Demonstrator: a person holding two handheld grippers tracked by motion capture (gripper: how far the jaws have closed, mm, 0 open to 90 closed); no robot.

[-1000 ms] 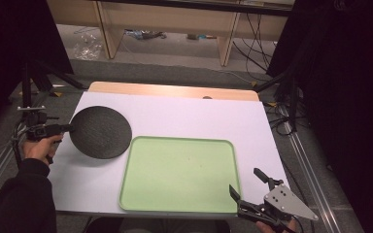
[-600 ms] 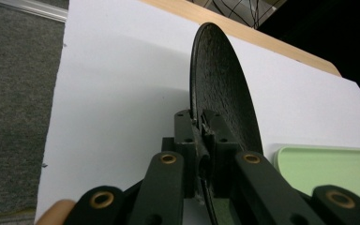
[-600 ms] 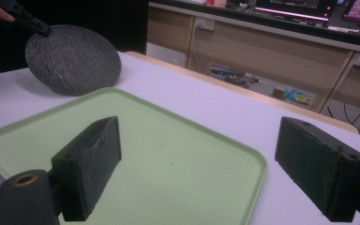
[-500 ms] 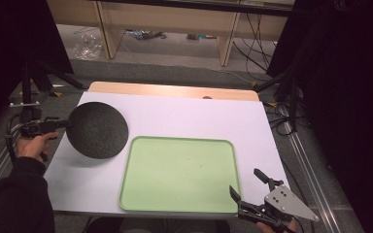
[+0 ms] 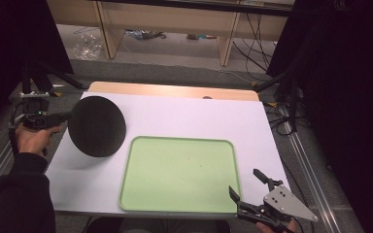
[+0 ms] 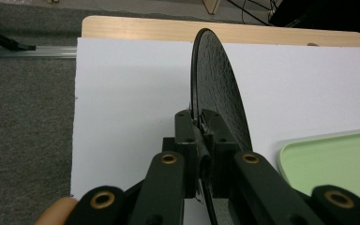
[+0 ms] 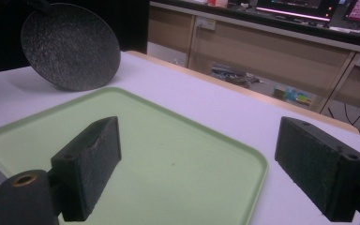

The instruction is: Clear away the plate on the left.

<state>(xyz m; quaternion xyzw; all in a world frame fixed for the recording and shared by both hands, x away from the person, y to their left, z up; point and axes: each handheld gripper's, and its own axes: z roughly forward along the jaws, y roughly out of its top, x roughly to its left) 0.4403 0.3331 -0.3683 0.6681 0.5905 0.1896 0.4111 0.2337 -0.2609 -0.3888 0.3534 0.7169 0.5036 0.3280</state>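
In the high view, a round black plate [image 5: 97, 126] is held tilted above the left part of the white table [image 5: 184, 114], its dark shadow cast on the surface beneath it. The plate is gripped at its left rim by the left gripper [image 5: 64, 116], which is carried by the person's left hand [image 5: 34, 138] just off the table's left edge. A light green tray [image 5: 179, 174] lies flat on the near middle of the table, with the plate's lower right edge just beside its far left corner. The right gripper [image 5: 245, 187] is seen at the near right corner of the table, just beside the tray's near right corner, its jaws spread apart and holding nothing.

In the left gripper view, the plate [image 6: 215, 108] is seen edge-on, standing nearly upright, and the left gripper [image 6: 199, 136] is clenched on its rim, both jaws pressed against the two faces. The white table [image 6: 131, 93] lies below, and a corner of the green tray [image 6: 333, 159] appears at the right.

In the right gripper view, the right gripper [image 7: 197, 164] is seen wide open over the green tray [image 7: 168, 154], nothing between its pads. The tilted plate [image 7: 70, 44] is seen at the far left, above the table [image 7: 243, 122].
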